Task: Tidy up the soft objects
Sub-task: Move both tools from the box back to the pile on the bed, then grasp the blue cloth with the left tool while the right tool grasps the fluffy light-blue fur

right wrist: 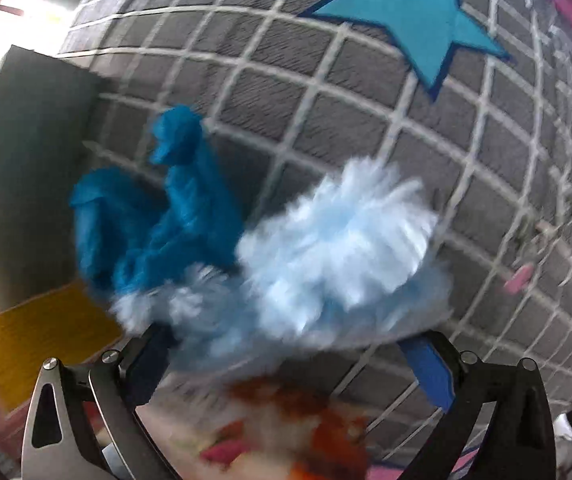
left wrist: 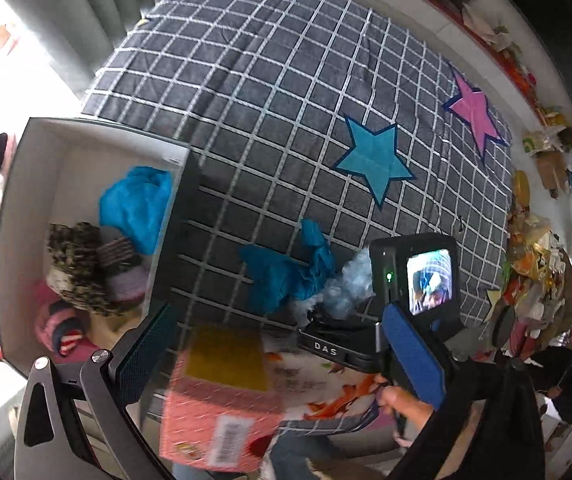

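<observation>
A fluffy light-blue soft item (right wrist: 325, 256) lies on the checked bed cover right between my right gripper's (right wrist: 297, 356) wide-apart fingers; the view is blurred by motion. A crumpled teal cloth (right wrist: 166, 216) lies just left of it, and both show in the left wrist view, cloth (left wrist: 286, 272) and fluffy item (left wrist: 345, 284). The right gripper's body and screen (left wrist: 425, 280) show there too. A grey open box (left wrist: 86, 132) at left holds a blue cloth (left wrist: 138, 204), a dark knitted item (left wrist: 78, 264) and a pink-red striped item (left wrist: 62, 328). My left gripper (left wrist: 282, 352) is open and empty.
A pink and yellow carton (left wrist: 222, 396) lies at the bed's near edge below the left gripper. The grey checked cover (left wrist: 266, 80) has a teal star (left wrist: 373, 160) and a pink star (left wrist: 475, 112). Clutter lines the shelf and floor at right (left wrist: 533, 272).
</observation>
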